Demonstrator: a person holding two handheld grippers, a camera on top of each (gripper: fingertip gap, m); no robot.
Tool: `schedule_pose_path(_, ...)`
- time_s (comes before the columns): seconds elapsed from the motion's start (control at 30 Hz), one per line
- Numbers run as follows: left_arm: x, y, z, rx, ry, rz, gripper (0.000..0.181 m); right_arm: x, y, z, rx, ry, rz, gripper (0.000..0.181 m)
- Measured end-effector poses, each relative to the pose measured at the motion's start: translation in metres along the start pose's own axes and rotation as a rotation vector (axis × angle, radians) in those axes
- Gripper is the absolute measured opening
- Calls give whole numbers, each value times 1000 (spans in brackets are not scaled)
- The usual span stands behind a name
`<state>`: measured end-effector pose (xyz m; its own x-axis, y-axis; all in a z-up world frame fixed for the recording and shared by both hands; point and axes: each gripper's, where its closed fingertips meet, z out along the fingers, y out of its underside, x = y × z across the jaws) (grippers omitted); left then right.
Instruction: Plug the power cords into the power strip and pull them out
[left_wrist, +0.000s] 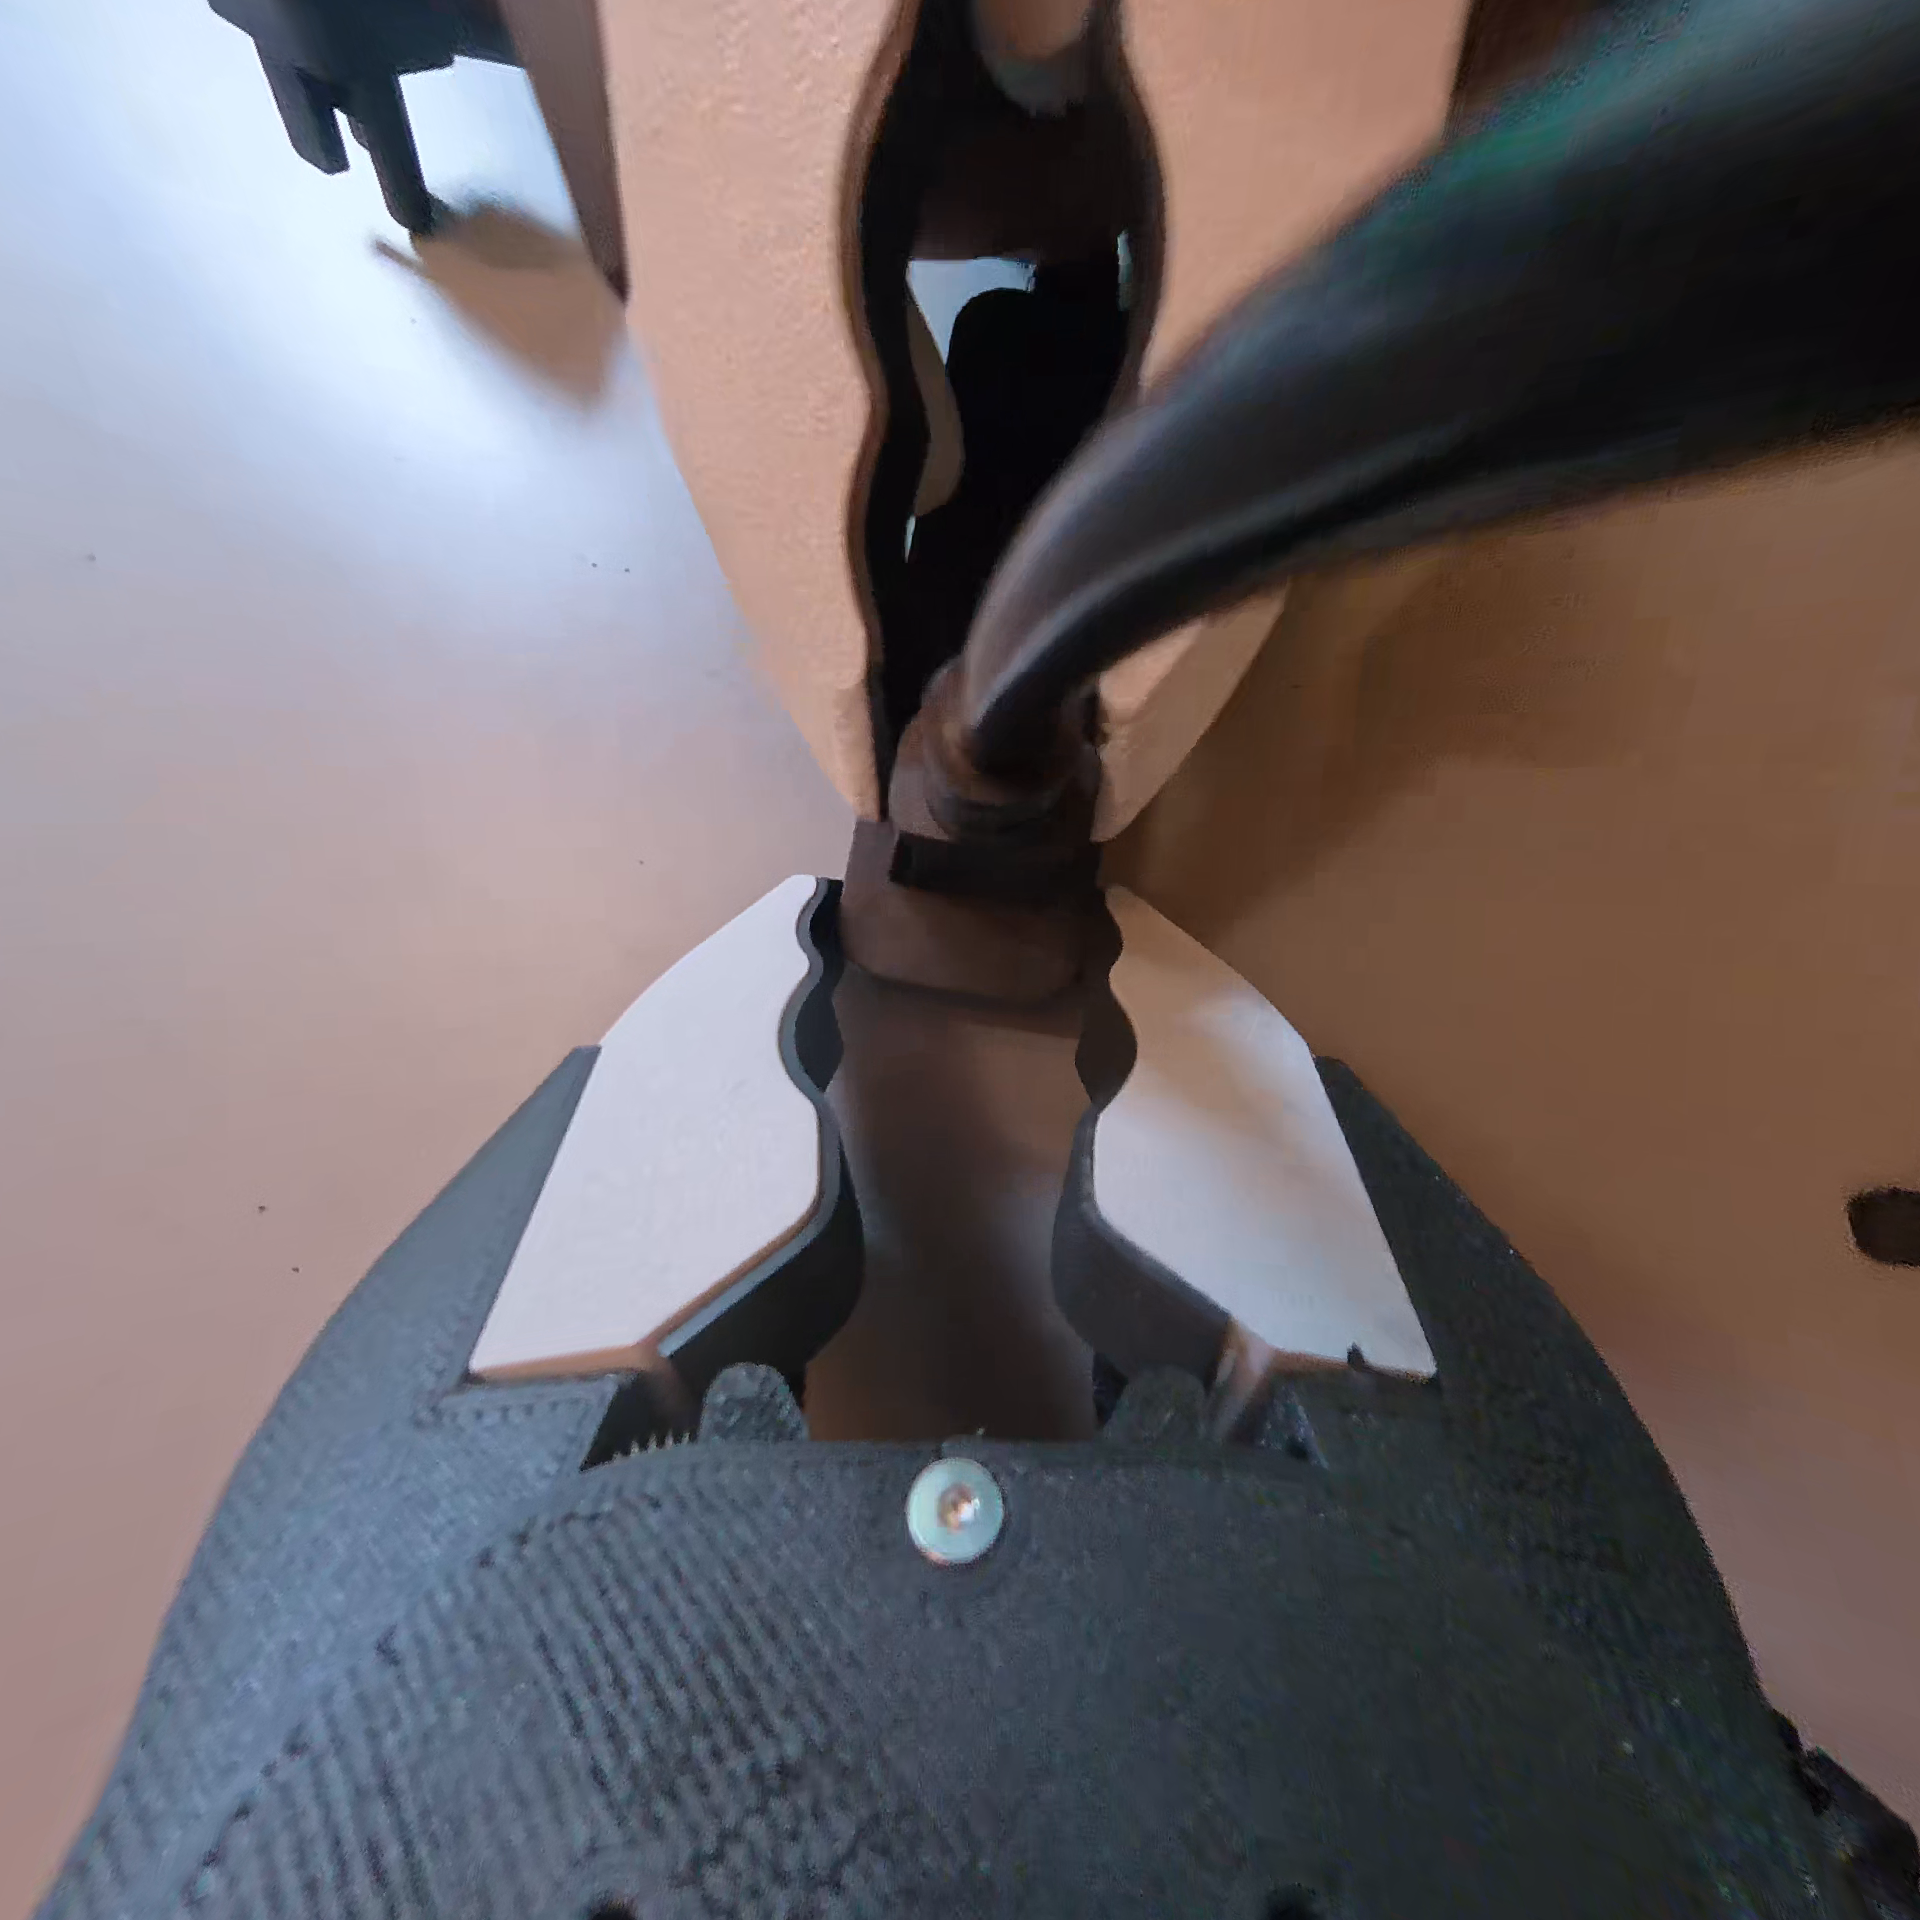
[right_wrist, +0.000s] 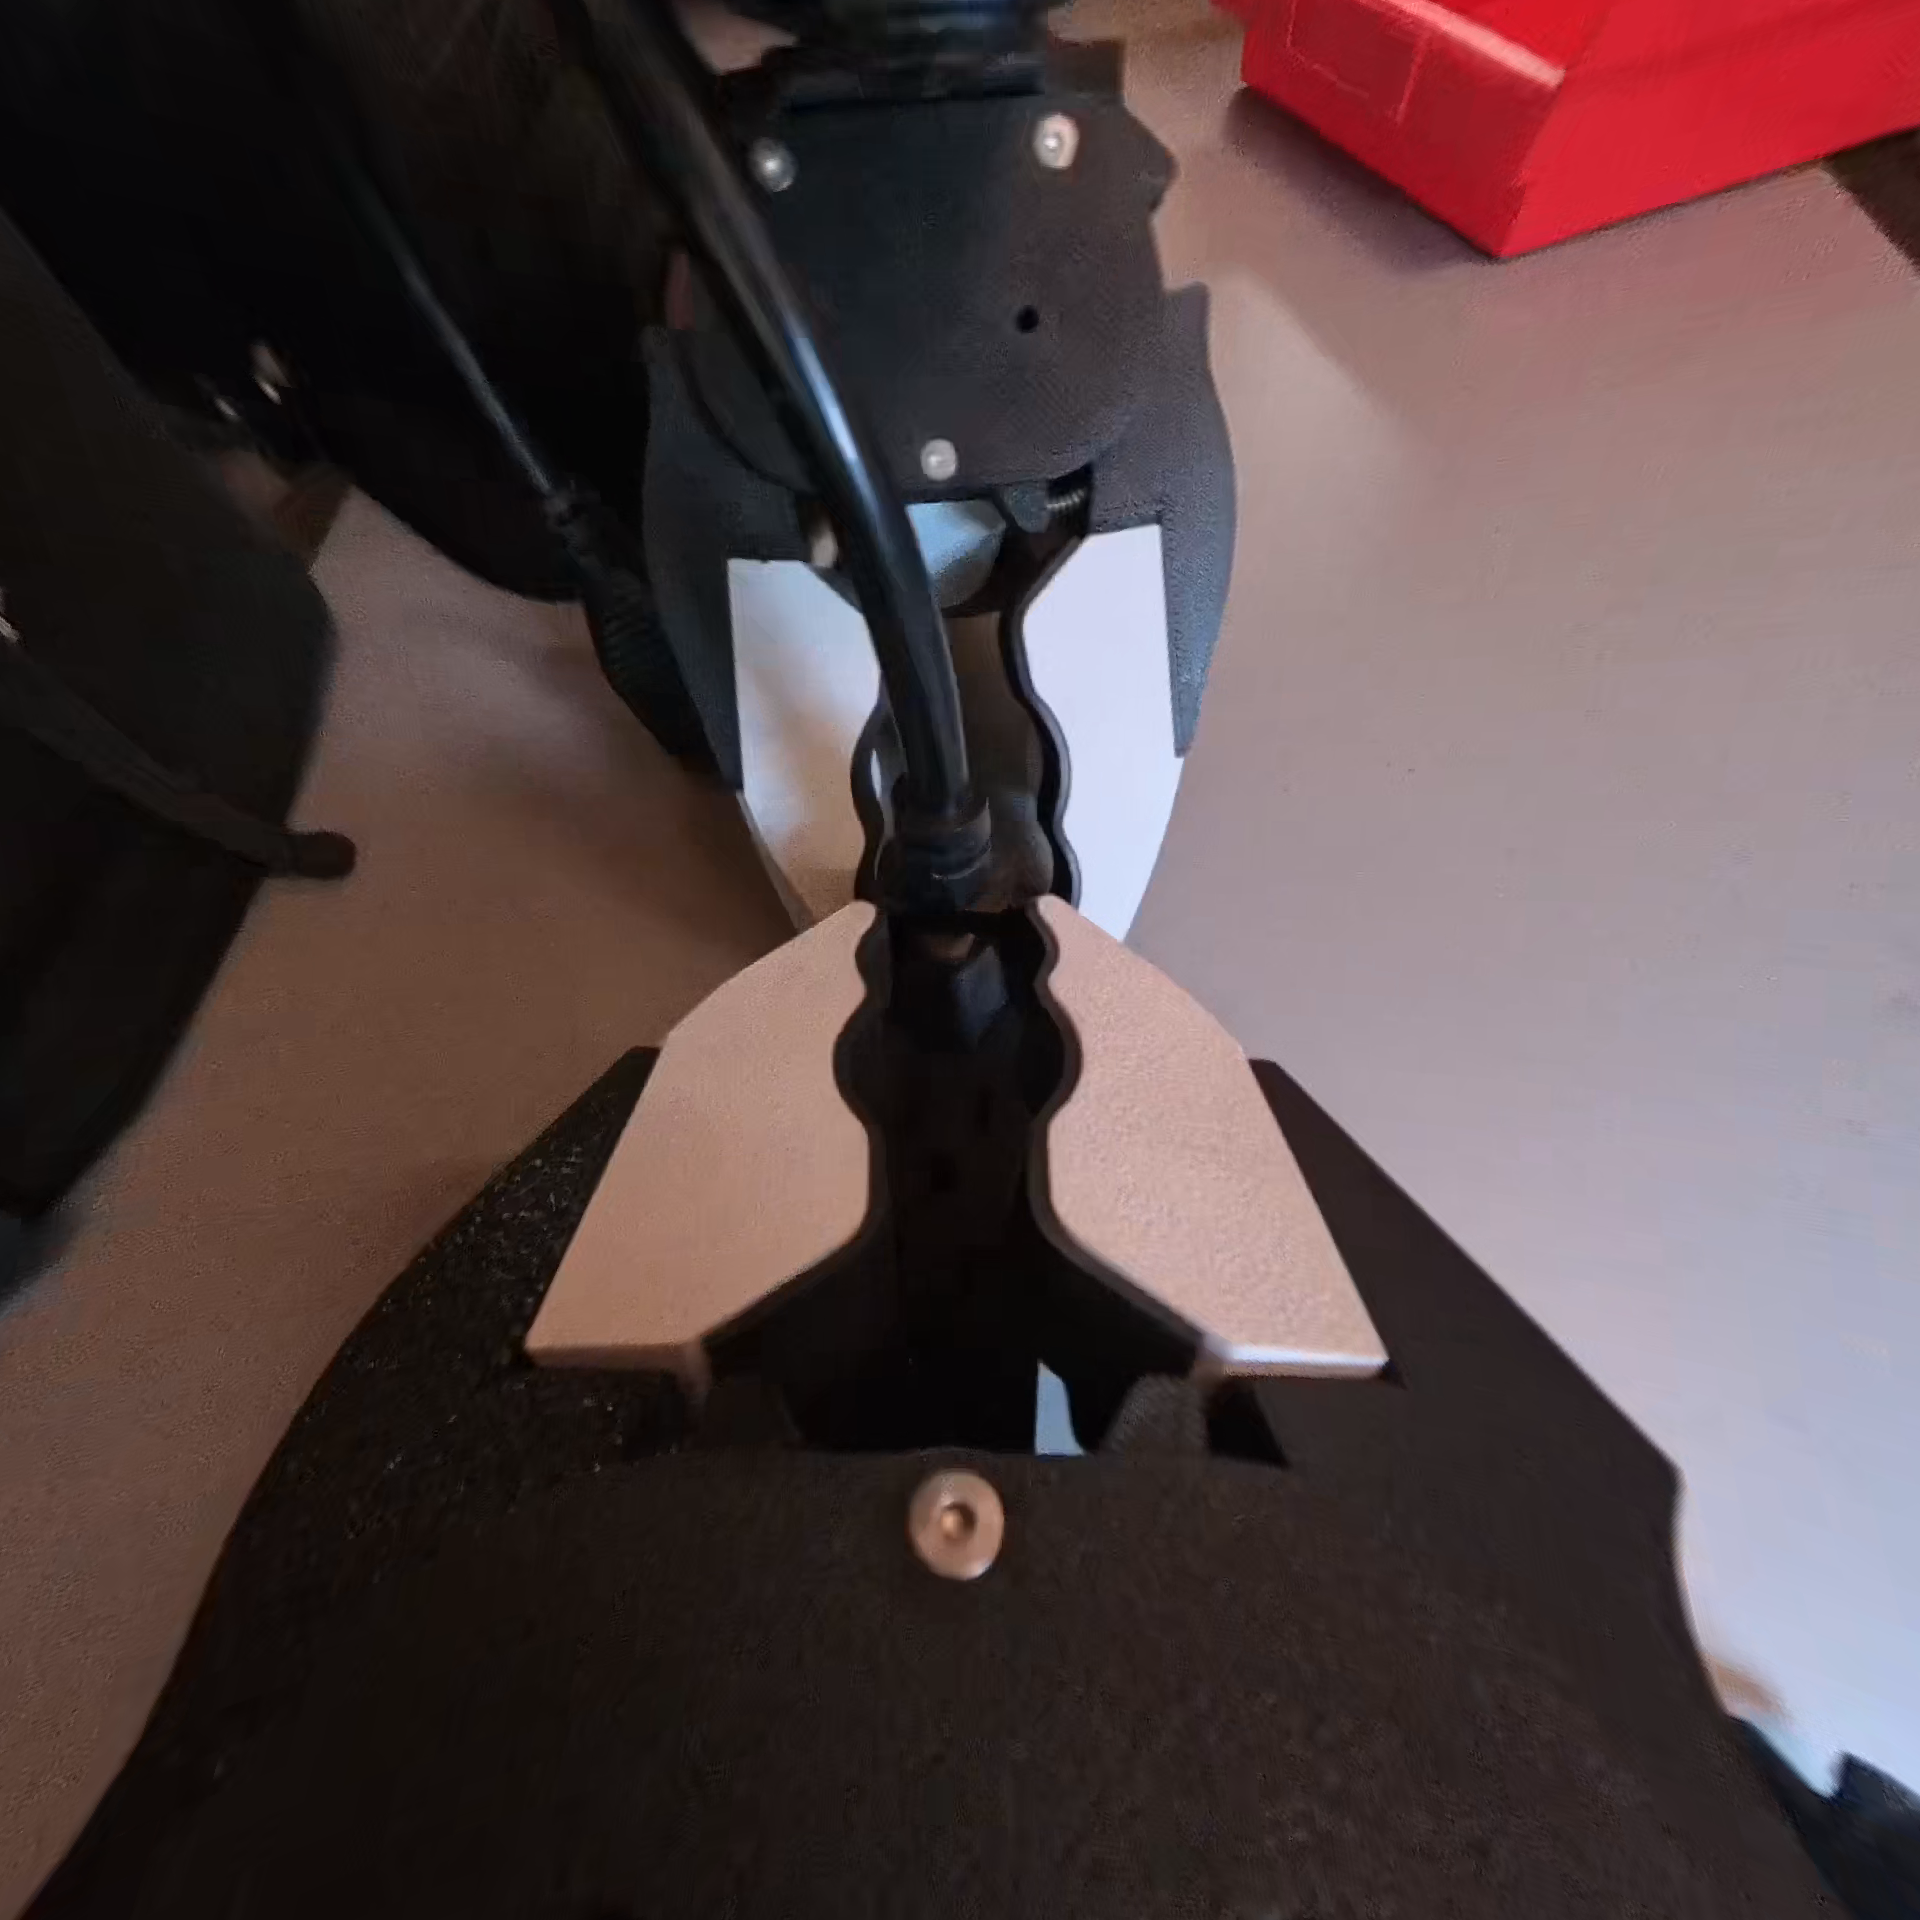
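Observation:
My two grippers meet tip to tip over the table (left_wrist: 312, 727) around one black plug. In the left wrist view my left gripper (left_wrist: 966, 899) has its white fingers closed on the plug's dark body (left_wrist: 966, 935). The right gripper's fingers (left_wrist: 748, 416) come in from the top and pinch the plug's ribbed collar (left_wrist: 987, 790). The black power cord (left_wrist: 1351, 416) curves up to the right, close to the lens. In the right wrist view my right gripper (right_wrist: 956, 914) is closed on the plug (right_wrist: 961, 977), the left gripper (right_wrist: 1101, 727) faces it, and the cord (right_wrist: 883, 540) runs back over it. I cannot pick out the power strip.
A red box (right_wrist: 1507, 104) stands at the far right of the table. Black gear and straps (right_wrist: 156, 582) crowd the left side in the right wrist view. A black object (left_wrist: 353, 114) sits at the far left in the left wrist view, and a small dark mark (left_wrist: 1886, 1226) shows at the right. There is about 4 centimetres between the tips of the two grippers.

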<state>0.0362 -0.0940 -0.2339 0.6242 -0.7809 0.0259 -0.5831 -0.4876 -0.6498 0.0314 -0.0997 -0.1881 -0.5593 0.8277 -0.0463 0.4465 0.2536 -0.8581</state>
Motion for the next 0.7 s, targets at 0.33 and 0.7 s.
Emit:
schedule_pose_path(0.33, 0, 0, 0, 5, -9, 9, 46, -1, -1, 1, -10, 23, -5, 20)
schedule_pose_path(0.7, 0, -1, 0, 15, -24, 22, 46, -3, -4, -1, -33, 91, -140, 20)
